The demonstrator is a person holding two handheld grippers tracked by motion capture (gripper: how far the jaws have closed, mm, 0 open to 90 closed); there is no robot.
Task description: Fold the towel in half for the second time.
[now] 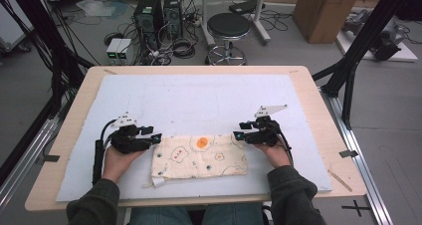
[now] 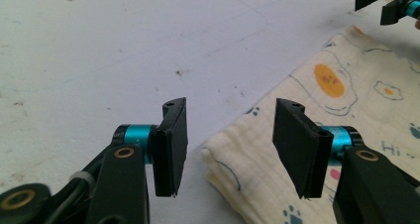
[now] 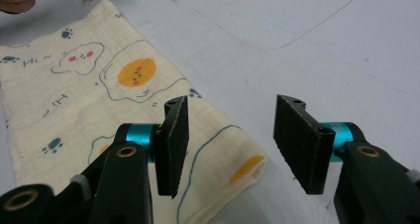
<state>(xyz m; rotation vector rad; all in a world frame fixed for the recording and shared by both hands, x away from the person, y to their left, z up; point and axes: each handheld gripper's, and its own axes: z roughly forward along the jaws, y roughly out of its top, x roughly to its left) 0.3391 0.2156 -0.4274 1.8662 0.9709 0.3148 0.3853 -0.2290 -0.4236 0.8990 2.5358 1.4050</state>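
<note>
The word "Hi" stands in small blue letters on the cream printed cloth (image 2: 346,115), at its right edge in the left gripper view and beside a cloud figure in the right gripper view (image 3: 74,105). Nothing else is readable.

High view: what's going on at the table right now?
A person holds a gripper in each hand at the two far corners of a folded cream cloth printed with fried eggs, lying on the pale mat. The left gripper is at the cloth's left corner, the right gripper at its right corner. Both grippers are open, each corner lying between or just ahead of the jaws, not yet pinched.
</note>
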